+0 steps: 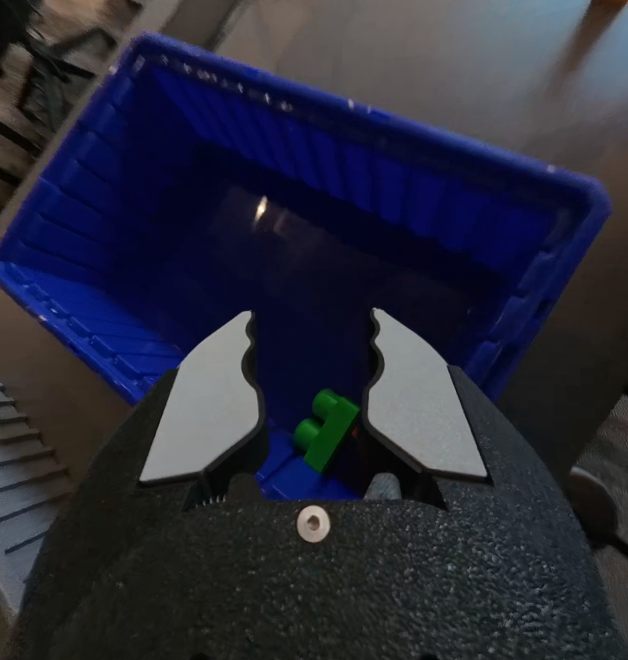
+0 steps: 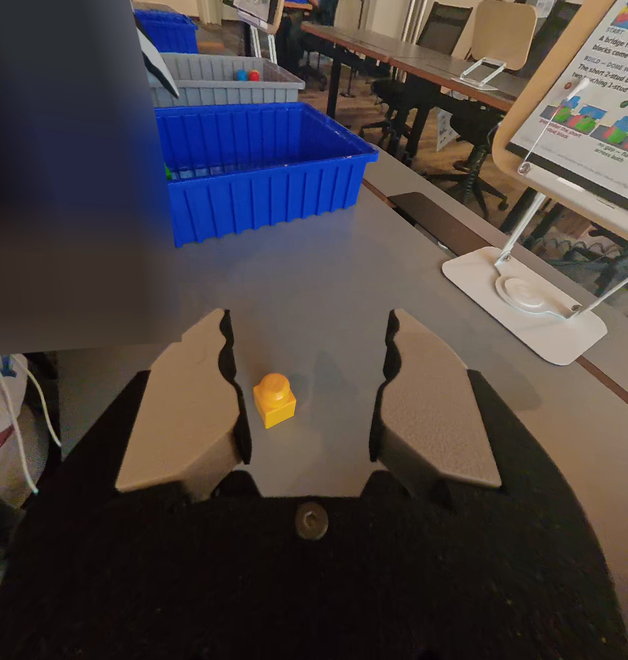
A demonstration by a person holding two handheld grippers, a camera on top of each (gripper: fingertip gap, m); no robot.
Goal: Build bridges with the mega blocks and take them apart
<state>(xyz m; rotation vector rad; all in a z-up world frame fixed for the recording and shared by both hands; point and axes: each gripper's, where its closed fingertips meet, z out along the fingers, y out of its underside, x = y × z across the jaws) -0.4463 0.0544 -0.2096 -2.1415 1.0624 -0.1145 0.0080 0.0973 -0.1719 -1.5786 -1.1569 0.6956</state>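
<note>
Left tool (image 1: 312,314) over blue bin (image 1: 430,128), fingers apart, nothing held — green two-stud block (image 1: 332,434) tilted on bin floor at near wall. Right tool (image 2: 309,314) spread wide, low over tabletop (image 2: 341,250), well short of bin; yellow one-stud block (image 2: 275,401) upright between fingers, untouched. Likely light, rigid, slick plastic — best pinched across flat side walls, below stud.

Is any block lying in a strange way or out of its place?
The green block in the blue bin lies tipped on its side, studs pointing sideways. The yellow block stands upright on the table, alone. Nothing looks damaged.
</note>
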